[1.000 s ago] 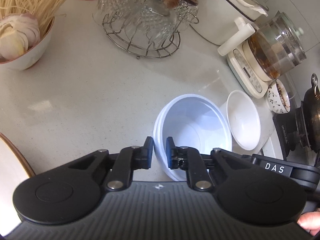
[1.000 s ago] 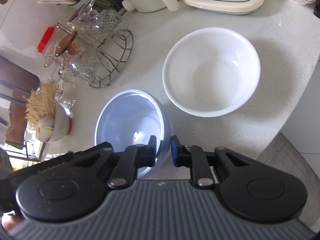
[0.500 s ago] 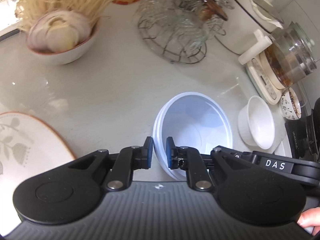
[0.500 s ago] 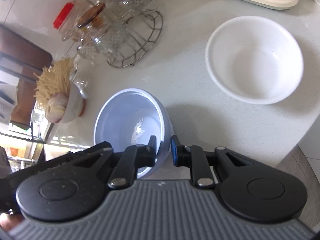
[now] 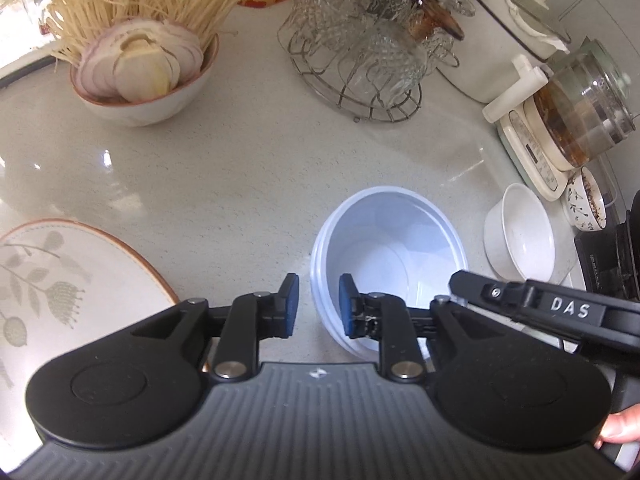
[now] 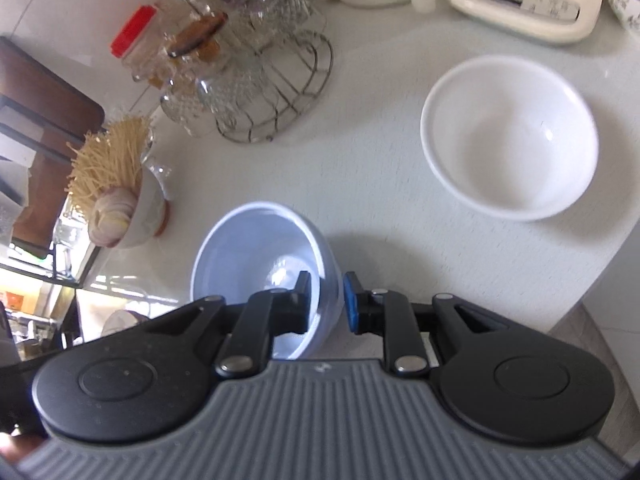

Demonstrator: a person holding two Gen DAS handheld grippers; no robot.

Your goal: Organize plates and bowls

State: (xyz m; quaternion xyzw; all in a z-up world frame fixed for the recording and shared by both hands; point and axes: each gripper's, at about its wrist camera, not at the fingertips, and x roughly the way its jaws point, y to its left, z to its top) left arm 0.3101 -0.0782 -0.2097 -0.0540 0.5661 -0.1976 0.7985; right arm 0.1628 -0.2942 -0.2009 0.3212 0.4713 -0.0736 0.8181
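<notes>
Blue and pale, the bowl (image 5: 390, 264) sits on the speckled white desk (image 5: 224, 176), close to the desk's near edge. It looks like more than one bowl stacked together, since its rim shows double lines.

The left tongs (image 5: 319, 306) reach over one side of the blue bowl's rim. One blue pad is outside the rim and one is inside. The pads are moving apart, and a gap shows between the outer pad and the rim, so they are not pinching it.

The right tongs (image 6: 327, 300) reach over the other side of the same rim. Their pads are moving apart too, with the bowl wall between them and no squeeze on it.

A white bowl (image 6: 510, 136) sits apart from the blue one, nearer the desk's curved edge on that side. A plate with leaf drawings (image 5: 48, 280) lies at the desk's edge on the other side of the blue bowl.

Farther back stand a bowl of noodles and sliced onion (image 5: 144, 72), a wire rack of glass cups (image 5: 360, 52) and a glass kettle (image 5: 576, 120). A small patterned bowl (image 5: 585, 200) sits beside the kettle.
</notes>
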